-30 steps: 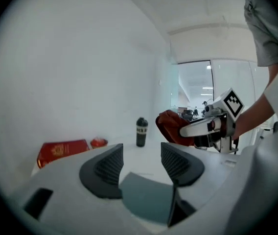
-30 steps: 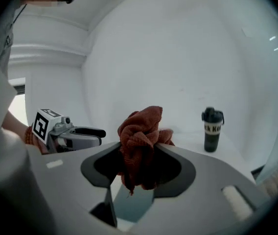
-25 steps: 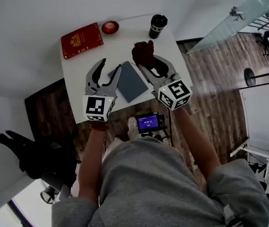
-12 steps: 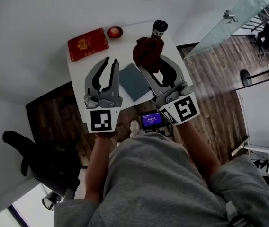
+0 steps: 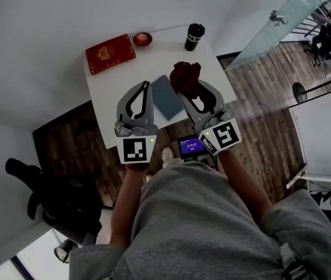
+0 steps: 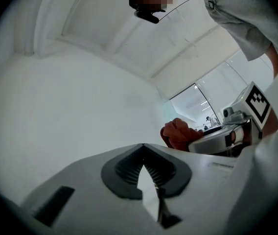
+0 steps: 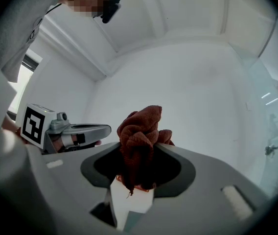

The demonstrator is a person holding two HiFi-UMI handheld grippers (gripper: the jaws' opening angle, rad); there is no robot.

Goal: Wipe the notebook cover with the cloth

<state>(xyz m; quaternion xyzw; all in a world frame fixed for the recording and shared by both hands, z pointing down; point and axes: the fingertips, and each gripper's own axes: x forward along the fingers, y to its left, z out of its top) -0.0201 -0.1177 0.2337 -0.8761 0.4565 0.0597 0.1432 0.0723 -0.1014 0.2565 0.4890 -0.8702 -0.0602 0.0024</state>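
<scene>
Left gripper (image 5: pixel 147 86): jaws just closed, tips together, nothing between. Right gripper (image 5: pixel 192 91): clamped on red cloth (image 5: pixel 185 76), cloth bunched up past jaw tips. Notebook (image 5: pixel 166 98) flat on table (image 5: pixel 154 60), between both grippers in head view.

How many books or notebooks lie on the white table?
2. A red book lies at the far left corner of the table; a grey-blue notebook lies near its front edge. More may be hidden.
</scene>
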